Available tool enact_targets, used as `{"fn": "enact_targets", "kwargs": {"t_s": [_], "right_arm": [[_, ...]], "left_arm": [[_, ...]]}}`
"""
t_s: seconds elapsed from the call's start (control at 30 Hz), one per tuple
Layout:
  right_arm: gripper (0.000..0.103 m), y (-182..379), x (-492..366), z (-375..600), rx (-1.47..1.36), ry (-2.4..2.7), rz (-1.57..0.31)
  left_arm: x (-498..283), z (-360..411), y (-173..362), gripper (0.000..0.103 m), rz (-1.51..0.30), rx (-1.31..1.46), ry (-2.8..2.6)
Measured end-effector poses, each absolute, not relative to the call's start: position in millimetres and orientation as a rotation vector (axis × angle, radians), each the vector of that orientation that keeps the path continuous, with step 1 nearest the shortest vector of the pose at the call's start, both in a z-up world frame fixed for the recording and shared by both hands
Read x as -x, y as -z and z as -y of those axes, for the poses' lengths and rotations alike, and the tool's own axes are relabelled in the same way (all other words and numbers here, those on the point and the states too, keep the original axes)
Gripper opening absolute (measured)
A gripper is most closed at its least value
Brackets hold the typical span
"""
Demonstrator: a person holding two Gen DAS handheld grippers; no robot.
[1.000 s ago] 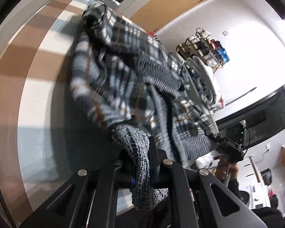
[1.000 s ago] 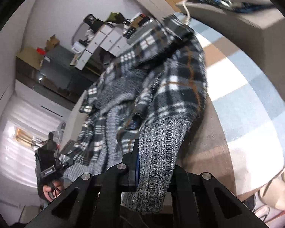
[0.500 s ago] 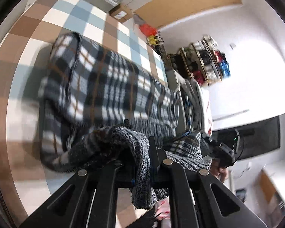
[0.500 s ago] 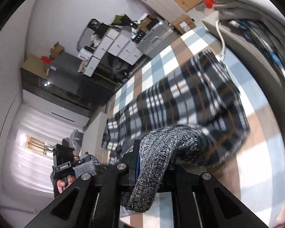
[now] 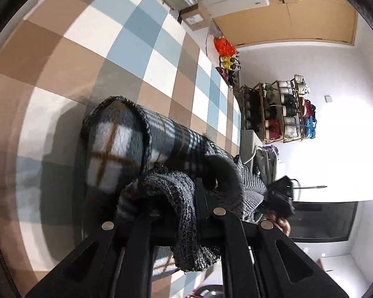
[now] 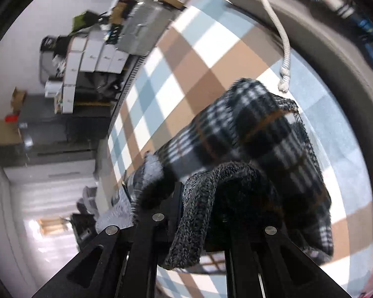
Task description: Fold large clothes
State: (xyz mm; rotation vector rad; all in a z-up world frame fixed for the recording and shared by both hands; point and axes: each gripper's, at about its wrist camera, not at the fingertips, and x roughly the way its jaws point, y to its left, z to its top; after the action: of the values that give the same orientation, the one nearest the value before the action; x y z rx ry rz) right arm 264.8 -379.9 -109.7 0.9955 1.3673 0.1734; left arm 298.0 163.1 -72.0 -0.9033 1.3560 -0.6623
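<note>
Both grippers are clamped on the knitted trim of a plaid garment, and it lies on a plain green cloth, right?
Not quite. The left gripper and right gripper do clamp the plaid garment, but the left wrist view shows a brown, blue and white checkered cloth under it, not plain green.

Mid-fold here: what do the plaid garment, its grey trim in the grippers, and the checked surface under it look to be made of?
Plaid garment: looks like soft brushed fleece, matte, with a fuzzy nap blurring the checks. Grey trim: chunky rib knit, probably wool or acrylic; the stitches are plainly visible. Checked surface: flat, matte, brown, blue and white squares; probably a woven cloth or mat, but I cannot tell.
</note>
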Motion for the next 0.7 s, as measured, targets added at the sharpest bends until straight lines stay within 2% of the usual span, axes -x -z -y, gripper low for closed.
{"fn": "enact_targets", "kwargs": {"t_s": [0.13,0.27,0.3,0.33,0.37,0.43,0.5,0.57,0.63,0.7], "right_arm": [[0.011,130.4,-272.3,393.2,-1.114,-0.176,-1.398],[0.016,118.3,-271.1,400.9,-1.115,-0.208,-1.364],[0.019,111.3,-268.6,405.4,-1.114,-0.202,-1.337],[0.032,105.1,-266.0,410.8,-1.107,-0.184,-1.303],[0.049,93.9,-262.2,420.3,-1.09,-0.146,-1.232],[0.069,72.9,-255.0,435.7,-1.046,-0.1,-1.113],[0.07,57.1,-244.5,440.5,-1.016,-0.103,-1.036],[0.071,47.0,-234.7,431.2,-0.946,-0.123,-1.01],[0.077,38.6,-227.3,408.4,-0.798,-0.132,-1.019],[0.078,34.9,-226.3,369.2,-0.573,-0.149,-1.036]], "left_arm": [[-302.3,-167.4,80.1,0.007,-1.405,0.955,0.659],[-299.1,-172.0,73.9,0.009,-1.417,0.952,0.658],[-300.9,-169.2,71.1,0.013,-1.42,0.948,0.653],[-301.9,-168.4,69.0,0.017,-1.422,0.949,0.648],[-306.1,-166.3,66.7,0.024,-1.417,0.958,0.643],[-302.8,-173.4,57.3,0.038,-1.376,0.969,0.631],[-296.8,-188.4,39.7,0.065,-1.283,0.962,0.579],[-292.5,-198.9,28.1,0.067,-1.222,0.961,0.539],[-284.5,-202.2,18.3,0.067,-1.195,0.926,0.53],[-273.5,-193.1,7.8,0.067,-1.19,0.846,0.542]]}}
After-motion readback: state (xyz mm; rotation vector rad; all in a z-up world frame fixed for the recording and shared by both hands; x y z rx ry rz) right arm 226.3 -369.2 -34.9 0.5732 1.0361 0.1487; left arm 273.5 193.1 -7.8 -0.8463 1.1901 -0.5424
